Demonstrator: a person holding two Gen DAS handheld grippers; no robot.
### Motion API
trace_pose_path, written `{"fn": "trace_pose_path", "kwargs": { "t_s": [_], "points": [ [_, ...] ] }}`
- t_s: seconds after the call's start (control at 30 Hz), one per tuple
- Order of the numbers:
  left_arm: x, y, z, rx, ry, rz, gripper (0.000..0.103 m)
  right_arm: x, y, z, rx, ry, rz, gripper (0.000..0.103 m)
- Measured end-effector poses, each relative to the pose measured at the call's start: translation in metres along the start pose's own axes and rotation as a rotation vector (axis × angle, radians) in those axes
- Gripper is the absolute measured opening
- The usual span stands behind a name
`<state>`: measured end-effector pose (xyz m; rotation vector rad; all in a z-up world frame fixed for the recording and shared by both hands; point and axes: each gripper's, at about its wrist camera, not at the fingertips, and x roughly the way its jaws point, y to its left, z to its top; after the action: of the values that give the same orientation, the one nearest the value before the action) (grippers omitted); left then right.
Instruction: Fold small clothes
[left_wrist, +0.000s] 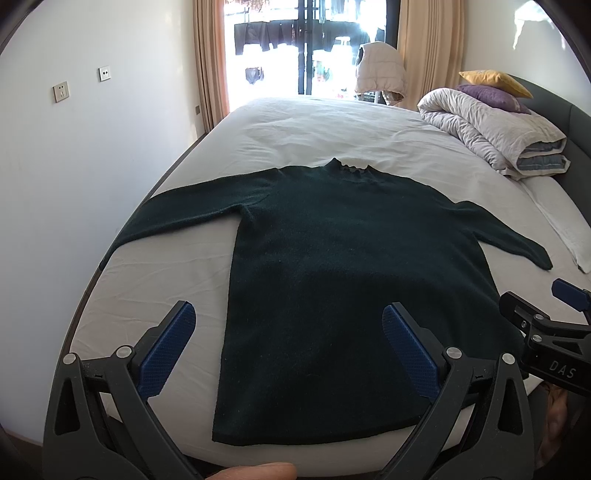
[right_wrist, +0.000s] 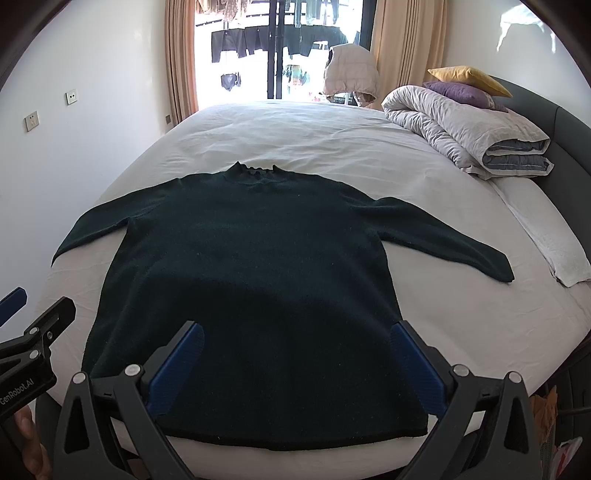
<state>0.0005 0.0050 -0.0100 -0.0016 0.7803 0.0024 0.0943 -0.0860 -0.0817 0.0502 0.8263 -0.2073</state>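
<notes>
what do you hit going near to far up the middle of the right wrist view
right gripper, jaws open → dark green sweater laid flat → bare white bed sheet → balcony door with hanging laundry outside

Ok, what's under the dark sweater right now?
The dark sweater lies flat on the white bedsheet; sheet shows all around it. Anything beneath its body is covered.

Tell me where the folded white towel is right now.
The folded white towel lies along the bed's right edge in both views, just beyond the dark sweater's right sleeve cuff and nearer than the rolled duvet.
</notes>
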Motion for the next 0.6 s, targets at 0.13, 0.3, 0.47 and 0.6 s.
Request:
{"fn": "trace_pose_path", "kwargs": {
  "t_s": [0.13,0.3,0.47,0.6],
  "points": [
    [0.0011,0.0001,-0.0004,-0.001,0.002,0.000,0.103,0.0040,0.0009,-0.0044,0.000,0.002,0.000,0.103],
    [0.0031,0.0002,-0.0016,0.000,0.002,0.002,0.103,0.0038,0.0005,-0.0043,0.000,0.003,0.001,0.103],
    [0.0031,0.0007,-0.0014,-0.002,0.003,0.001,0.103,0.0039,-0.0031,-0.0062,0.003,0.008,0.003,0.103],
    [0.0032,0.0003,-0.0017,-0.002,0.005,0.001,0.103,0.0049,-0.0026,-0.0063,0.004,0.013,0.006,0.103]
  ]
}}
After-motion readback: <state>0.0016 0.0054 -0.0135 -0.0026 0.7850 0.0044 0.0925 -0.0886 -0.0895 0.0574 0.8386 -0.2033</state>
